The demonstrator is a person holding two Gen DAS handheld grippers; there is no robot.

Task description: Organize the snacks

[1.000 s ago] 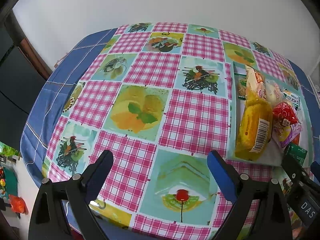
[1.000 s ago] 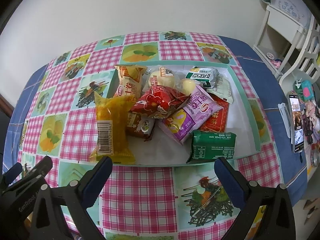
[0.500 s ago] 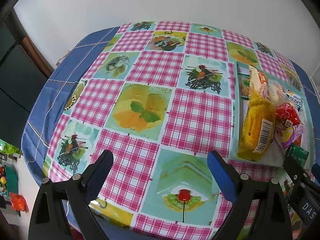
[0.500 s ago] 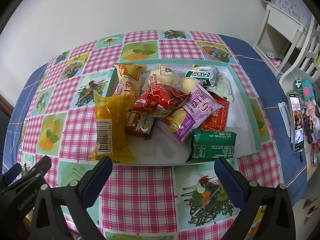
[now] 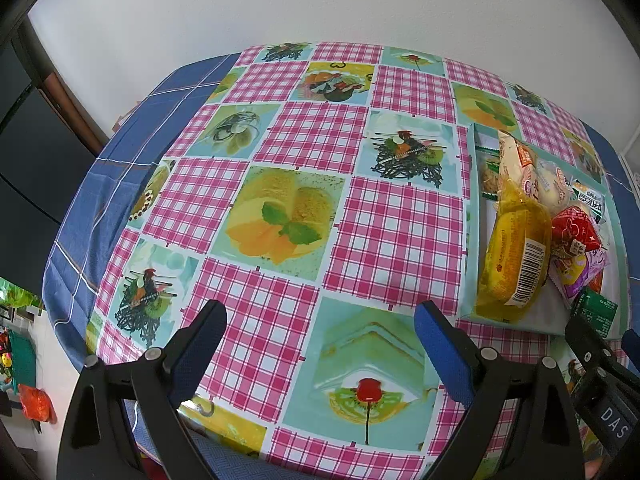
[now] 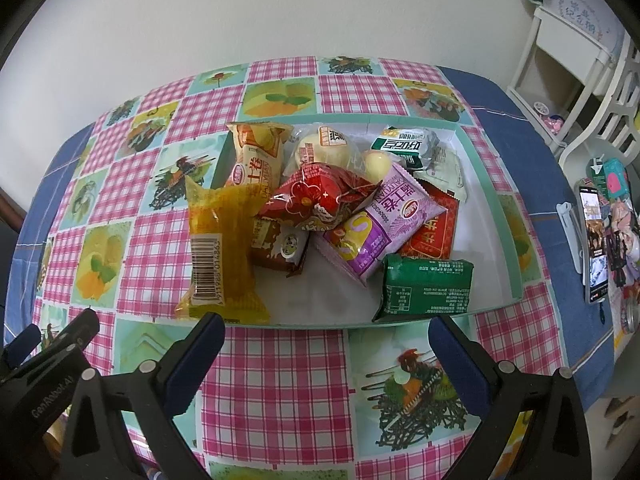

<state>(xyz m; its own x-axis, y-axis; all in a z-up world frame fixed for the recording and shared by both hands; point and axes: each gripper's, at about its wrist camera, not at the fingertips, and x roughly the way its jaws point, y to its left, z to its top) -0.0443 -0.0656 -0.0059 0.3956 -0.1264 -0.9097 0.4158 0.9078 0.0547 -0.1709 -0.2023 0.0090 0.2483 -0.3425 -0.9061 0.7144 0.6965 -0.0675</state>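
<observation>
A teal-rimmed tray (image 6: 494,196) holds a pile of snack packets: a yellow cake packet (image 6: 220,248), a red packet (image 6: 320,196), a purple packet (image 6: 380,224), a green packet (image 6: 426,286) and several others. The tray also shows at the right of the left wrist view (image 5: 468,216), with the yellow packet (image 5: 516,260) nearest. My right gripper (image 6: 326,336) is open and empty, just in front of the tray's near rim. My left gripper (image 5: 320,324) is open and empty over bare tablecloth, left of the tray.
The table carries a pink-checked cloth with food pictures (image 5: 280,208) over a blue cloth (image 5: 100,184). A phone (image 6: 594,240) and small items lie at the table's right edge. White furniture (image 6: 568,52) stands at the far right. A wall is behind the table.
Both grippers have drawn back slightly from the table, so the tray and cloth sit a little lower in view. Nothing was grasped or moved.
</observation>
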